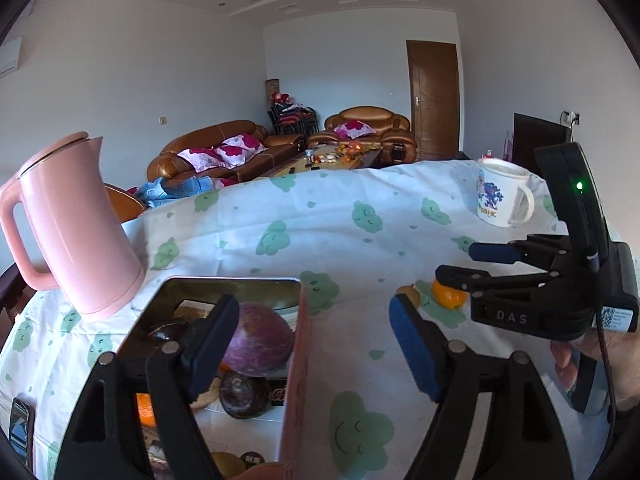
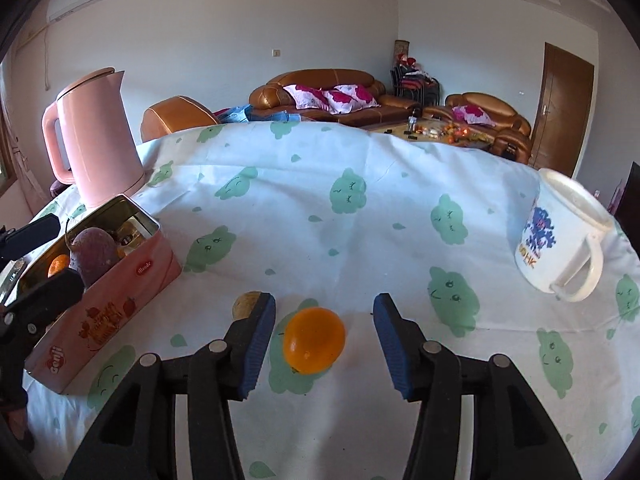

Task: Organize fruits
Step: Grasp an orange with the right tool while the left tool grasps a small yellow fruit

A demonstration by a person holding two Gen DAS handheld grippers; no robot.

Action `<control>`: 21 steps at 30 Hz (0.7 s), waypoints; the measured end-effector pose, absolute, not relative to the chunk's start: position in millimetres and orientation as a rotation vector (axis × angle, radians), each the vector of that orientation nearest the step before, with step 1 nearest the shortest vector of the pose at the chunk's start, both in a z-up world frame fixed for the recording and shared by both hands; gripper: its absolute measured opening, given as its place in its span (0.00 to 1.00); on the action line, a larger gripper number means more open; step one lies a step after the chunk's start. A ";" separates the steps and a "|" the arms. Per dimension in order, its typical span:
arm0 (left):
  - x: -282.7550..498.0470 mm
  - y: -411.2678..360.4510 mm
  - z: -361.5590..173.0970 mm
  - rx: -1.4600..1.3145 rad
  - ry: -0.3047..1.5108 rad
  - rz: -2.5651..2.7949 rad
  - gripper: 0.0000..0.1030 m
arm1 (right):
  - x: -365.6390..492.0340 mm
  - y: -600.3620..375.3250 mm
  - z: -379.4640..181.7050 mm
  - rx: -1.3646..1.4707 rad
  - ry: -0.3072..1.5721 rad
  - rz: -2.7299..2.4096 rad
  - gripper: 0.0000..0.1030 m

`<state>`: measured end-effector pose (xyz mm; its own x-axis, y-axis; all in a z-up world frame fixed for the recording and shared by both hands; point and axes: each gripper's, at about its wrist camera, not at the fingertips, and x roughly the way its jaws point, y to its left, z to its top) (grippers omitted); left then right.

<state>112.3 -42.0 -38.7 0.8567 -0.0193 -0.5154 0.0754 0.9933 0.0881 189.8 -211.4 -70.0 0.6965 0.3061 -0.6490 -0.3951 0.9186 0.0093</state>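
On the counter (image 2: 360, 240), covered by a white cloth with green cloud faces, a round orange citrus fruit (image 2: 314, 339) lies loose, near the front edge. Right gripper (image 2: 324, 346) hovers low over it, blue-padded fingers (image 2: 258, 344) spread wide, orange sitting between them but touching neither, holding nothing. Small brownish round fruit (image 2: 243, 305) just beside the orange on its left, partly hidden behind the left finger pad. Pink rectangular metal tin (image 2: 120, 292), lid off, sits at left of the counter; inside, a large purple-red round fruit (image 2: 93, 254), an orange piece (image 2: 58, 265) and some wrapped items, hard to identify. Left gripper (image 1: 316, 346) is above the tin's right wall, fingers (image 1: 414, 346) wide apart, empty; one finger over the tin's inside, the other over bare cloth. From the left wrist view the tin (image 1: 294, 360) also shows a dark brown round fruit (image 1: 244, 394) below the purple-red fruit (image 1: 258, 338), touching it. Tall pink plastic electric kettle (image 2: 96, 136) stands upright behind the tin, far left. White mug with blue cartoon print (image 2: 560, 236) upright at far right, handle facing near. Same orange (image 1: 448, 295) and brownish fruit (image 1: 409, 294) appear under the right gripper's body (image 1: 532, 280) in the left view. Brown leather sofas (image 2: 328, 92) in the room beyond.
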 end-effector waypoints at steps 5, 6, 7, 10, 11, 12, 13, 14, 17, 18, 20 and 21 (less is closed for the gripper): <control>122.1 -49.6 -42.4 0.106 0.567 -0.051 0.78 | 200.7 -208.2 -81.2 -0.119 0.777 0.413 0.51; 123.0 -50.2 -42.5 0.105 0.569 -0.050 0.78 | 202.7 -209.2 -83.0 -0.108 0.791 0.422 0.51; 123.5 -51.1 -42.6 0.106 0.570 -0.051 0.78 | 204.9 -209.0 -85.7 -0.102 0.810 0.433 0.49; 125.9 -55.4 -42.5 0.119 0.578 -0.054 0.78 | 207.5 -208.6 -90.6 -0.090 0.847 0.453 0.38; 126.5 -57.7 -42.5 0.124 0.580 -0.056 0.78 | 207.0 -209.1 -90.7 -0.089 0.846 0.453 0.37; 127.5 -60.3 -42.5 0.128 0.583 -0.062 0.78 | 206.0 -209.7 -90.2 -0.086 0.843 0.454 0.37; 128.5 -63.2 -42.7 0.131 0.585 -0.068 0.78 | 205.3 -210.8 -89.2 -0.082 0.835 0.454 0.37; 129.9 -66.7 -42.9 0.135 0.587 -0.072 0.78 | 204.0 -213.2 -87.6 -0.074 0.823 0.445 0.37; 134.8 -80.3 -44.3 0.151 0.597 -0.097 0.78 | 200.7 -224.8 -82.1 -0.066 0.783 0.382 0.37; 136.9 -85.5 -45.9 0.157 0.603 -0.107 0.78 | 199.8 -230.1 -80.1 -0.068 0.769 0.356 0.37; 144.1 -93.8 -49.7 0.158 0.625 -0.133 0.78 | 198.1 -239.1 -77.5 -0.092 0.748 0.297 0.37; 149.6 -96.1 -52.6 0.147 0.641 -0.149 0.77 | 198.1 -243.7 -76.7 -0.096 0.742 0.279 0.37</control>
<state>149.6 -96.1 -52.6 0.7914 -0.0921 -0.6044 0.1831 0.9789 0.0905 198.1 -243.7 -76.7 0.7021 0.2168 -0.6783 -0.2843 0.9587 0.0121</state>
